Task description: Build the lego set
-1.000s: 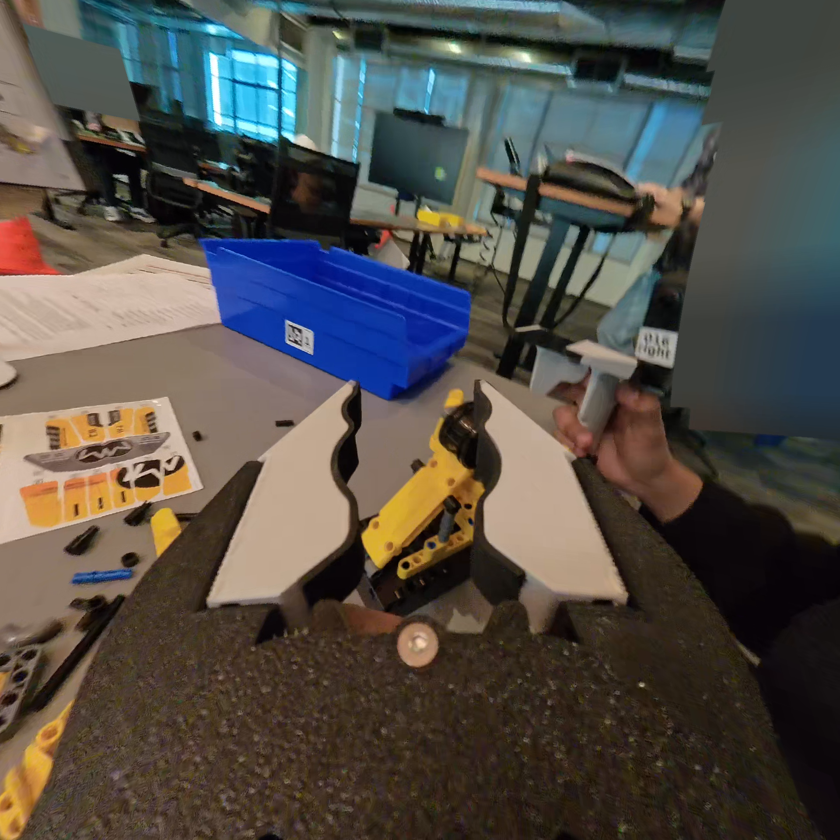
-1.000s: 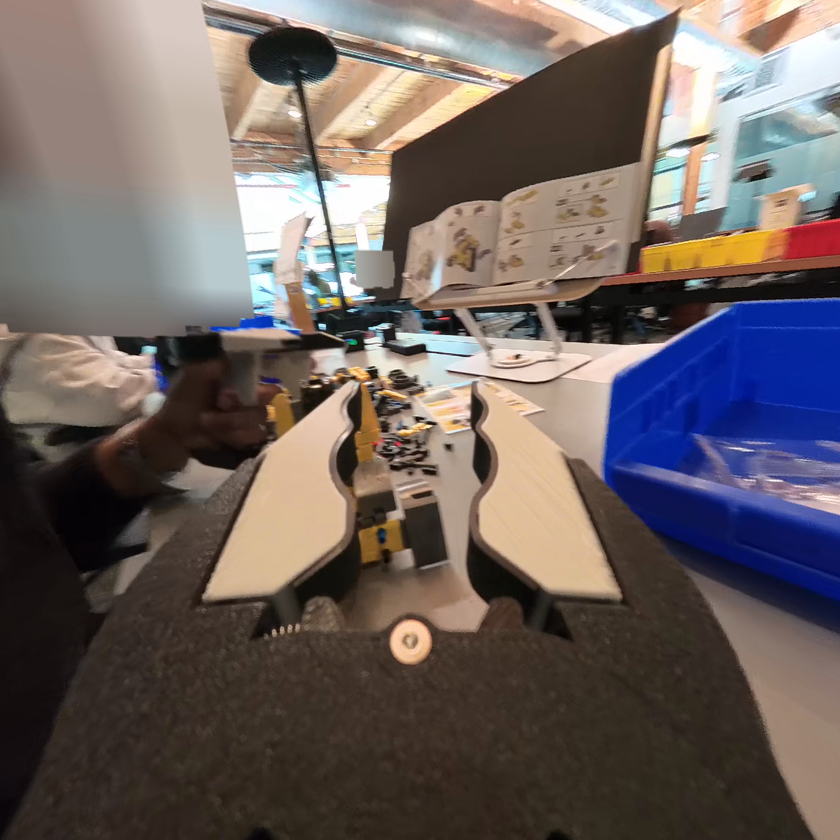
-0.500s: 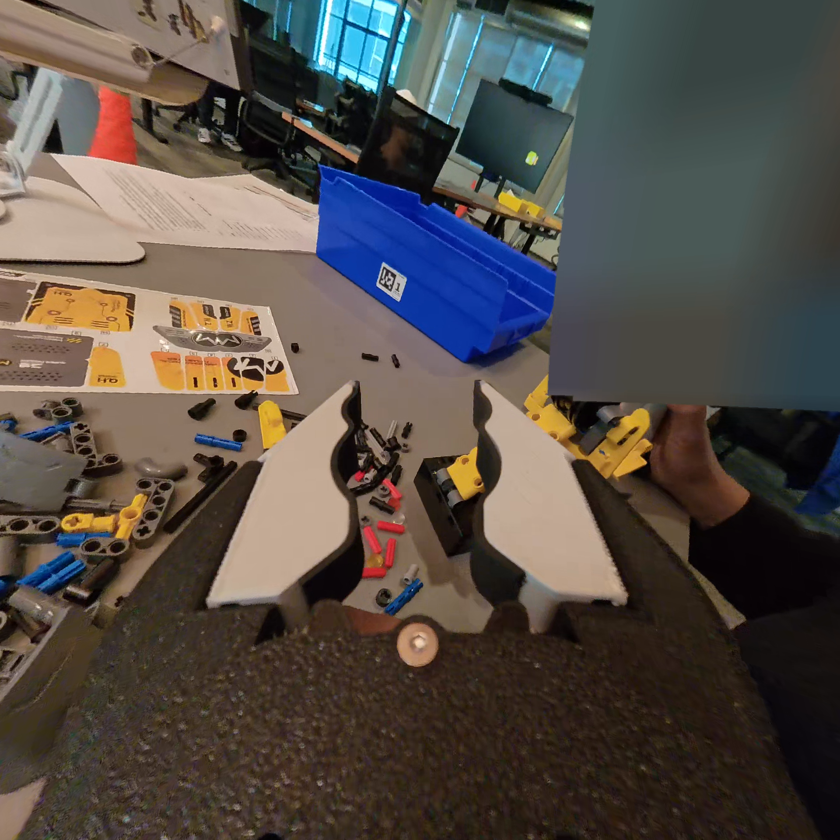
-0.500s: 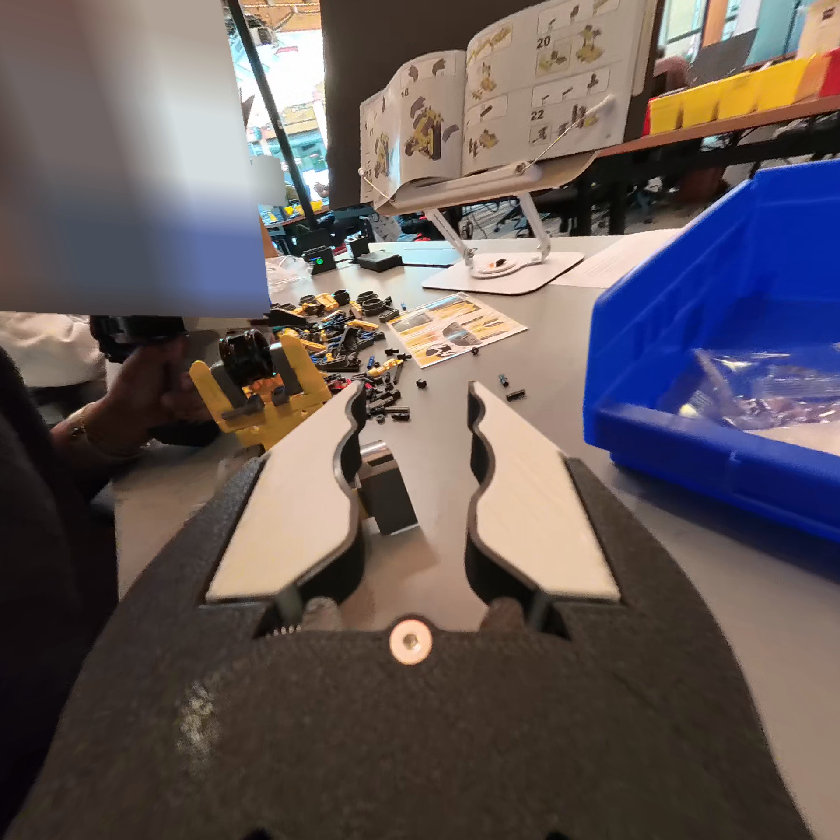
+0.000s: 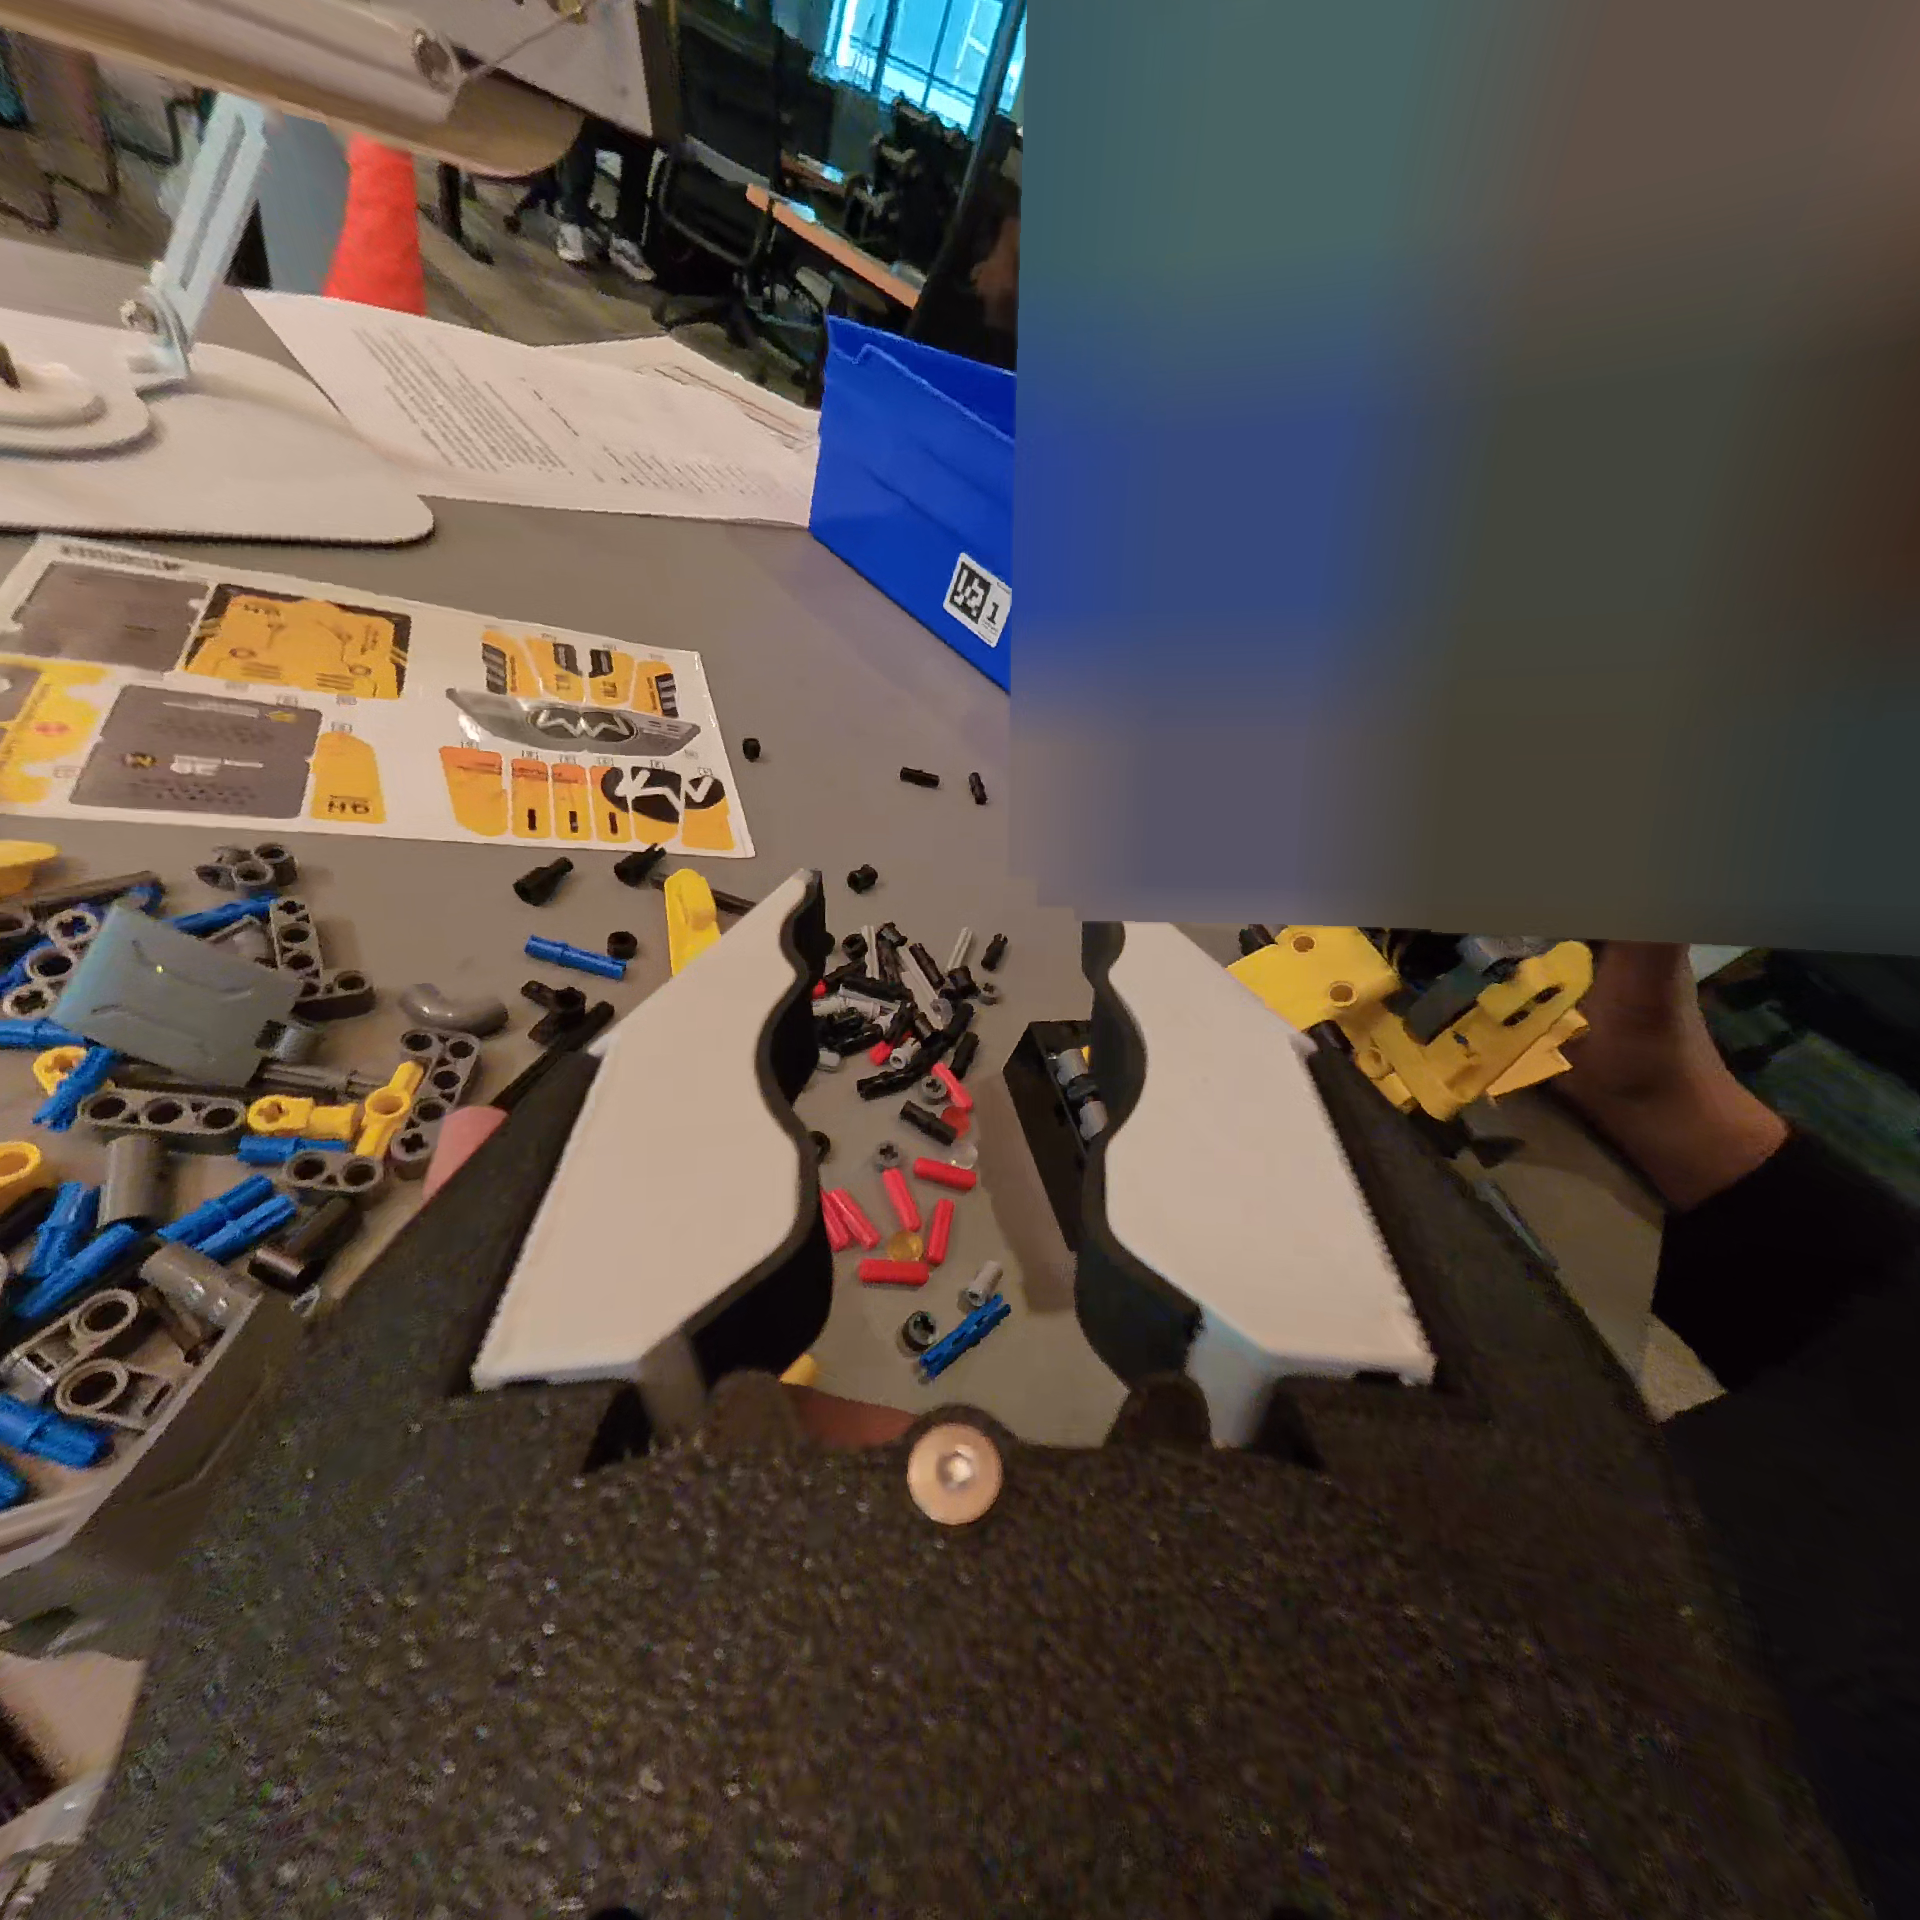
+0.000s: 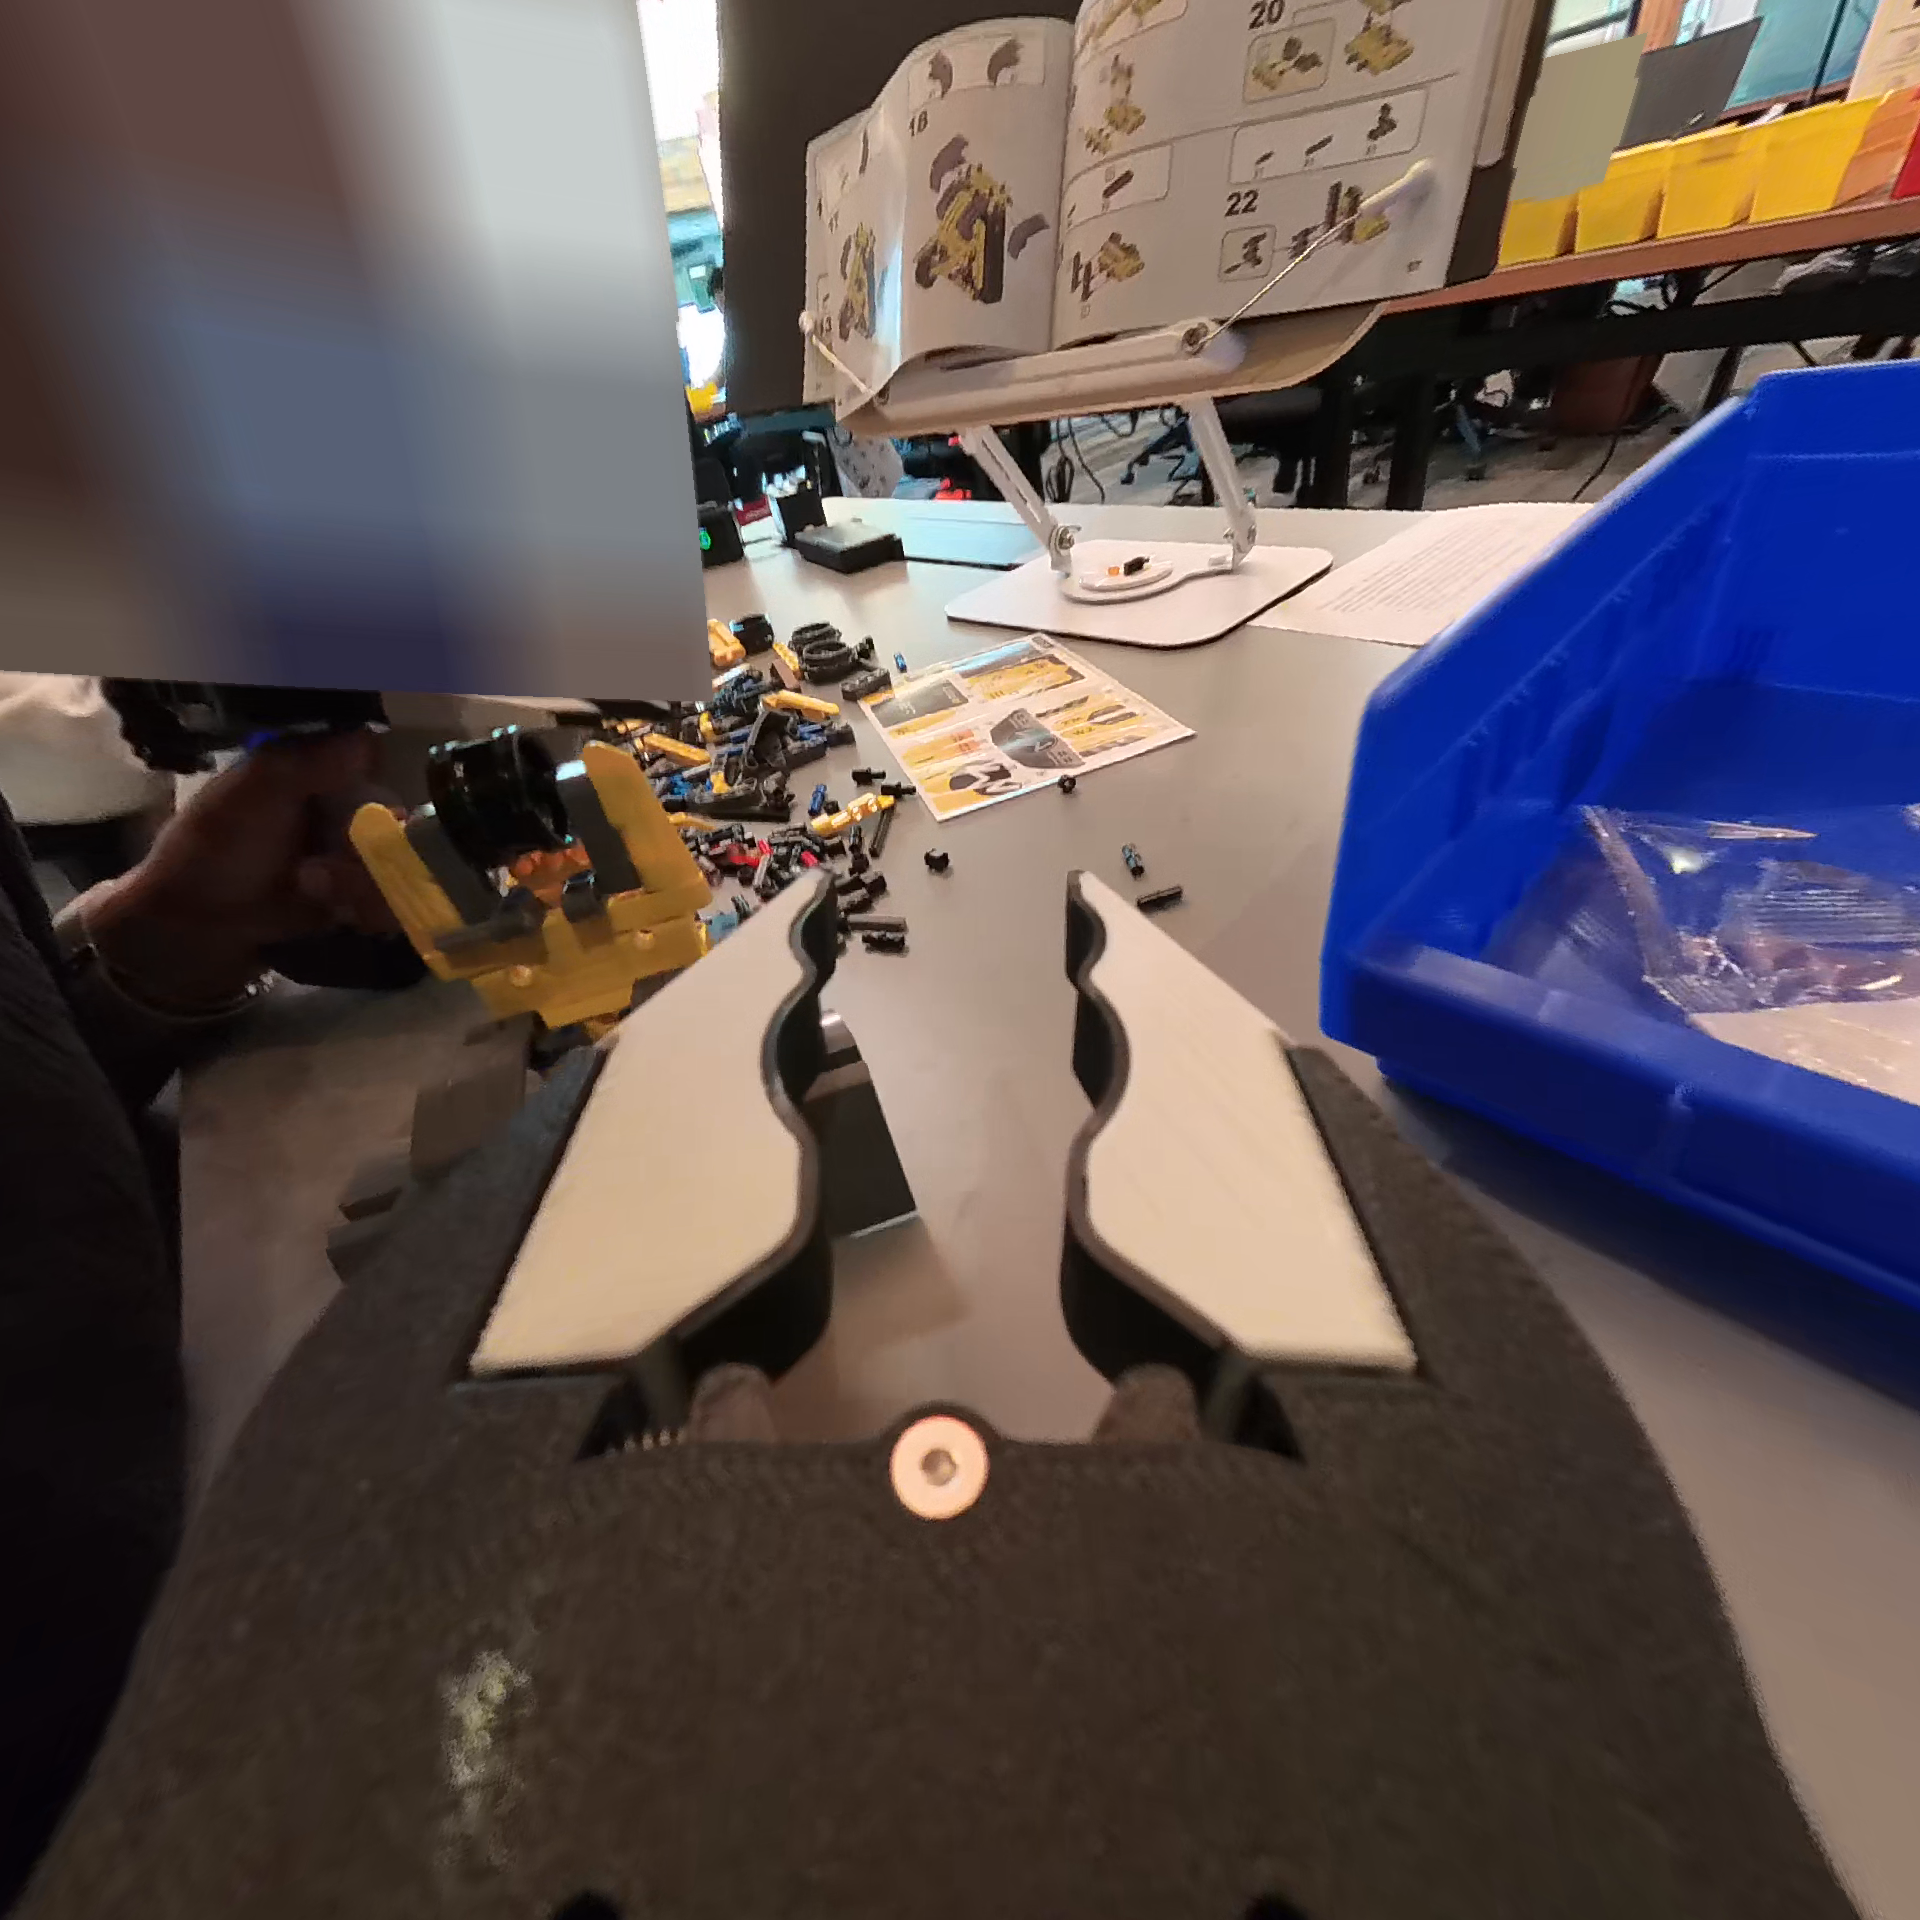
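My left gripper (image 5: 951, 914) is open and empty, low over a heap of small red and black pins (image 5: 904, 1101) on the grey table (image 5: 852, 644). A black block (image 5: 1049, 1081) lies against the inner side of its right finger. A yellow and black brick model (image 5: 1423, 1008) sits to its right, next to a hand (image 5: 1652, 1049). My right gripper (image 6: 951, 883) is open and empty above bare table, with a dark block (image 6: 862, 1132) under its left finger. The yellow model (image 6: 551, 894) shows to its left, by a hand (image 6: 249, 862). I cannot tell whether a hand holds it.
Loose blue, grey and yellow parts (image 5: 208, 1122) lie to the left. A sticker sheet (image 5: 364, 717) lies behind them. A blue bin (image 6: 1662, 831) with a plastic bag stands on the right. An open instruction booklet (image 6: 1122, 177) rests on a white stand (image 6: 1143, 582) at the back. It is some 6 cm from my right tips to the dark block (image 6: 862, 1132).
The yellow model was between my left gripper's open fingers; that gripper has swung left and down over the pin heap, and the model is now off to its right. The right gripper moved forward.
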`<action>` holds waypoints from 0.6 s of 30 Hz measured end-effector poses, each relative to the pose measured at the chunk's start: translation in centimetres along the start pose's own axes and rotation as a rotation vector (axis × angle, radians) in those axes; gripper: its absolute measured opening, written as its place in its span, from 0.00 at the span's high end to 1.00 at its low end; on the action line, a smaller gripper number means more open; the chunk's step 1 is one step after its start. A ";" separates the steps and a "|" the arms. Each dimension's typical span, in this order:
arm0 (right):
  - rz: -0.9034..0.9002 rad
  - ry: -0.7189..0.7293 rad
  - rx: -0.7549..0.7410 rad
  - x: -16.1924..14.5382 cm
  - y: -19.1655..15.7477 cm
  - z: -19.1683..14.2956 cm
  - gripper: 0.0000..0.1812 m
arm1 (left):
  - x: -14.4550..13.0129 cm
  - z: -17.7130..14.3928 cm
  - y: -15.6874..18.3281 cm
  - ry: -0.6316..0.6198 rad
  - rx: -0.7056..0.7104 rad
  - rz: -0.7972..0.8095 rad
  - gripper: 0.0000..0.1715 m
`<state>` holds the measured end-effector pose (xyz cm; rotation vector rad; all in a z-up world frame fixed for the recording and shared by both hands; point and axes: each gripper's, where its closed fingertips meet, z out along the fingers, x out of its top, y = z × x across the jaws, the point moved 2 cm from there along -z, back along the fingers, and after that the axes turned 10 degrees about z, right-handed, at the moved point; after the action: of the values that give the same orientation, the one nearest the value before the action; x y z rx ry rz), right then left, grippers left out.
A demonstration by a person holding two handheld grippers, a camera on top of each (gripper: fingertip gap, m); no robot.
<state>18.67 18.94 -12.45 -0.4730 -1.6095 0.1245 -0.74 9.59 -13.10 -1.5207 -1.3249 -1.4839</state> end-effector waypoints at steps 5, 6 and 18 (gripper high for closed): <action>0.030 0.022 0.008 0.3 0.2 -0.2 0.76 | -0.2 0.1 -0.2 -0.010 -0.005 -0.032 0.72; 0.034 0.024 0.009 0.3 0.3 -0.3 0.76 | -0.2 0.1 -0.1 -0.015 -0.005 -0.027 0.72; 0.058 0.040 0.017 0.6 0.5 -0.4 0.76 | -0.4 0.3 0.0 -0.031 -0.010 -0.017 0.72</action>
<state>19.14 19.56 -12.02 -0.5063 -1.5546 0.1714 -0.55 9.75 -13.55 -1.5483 -1.3529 -1.4851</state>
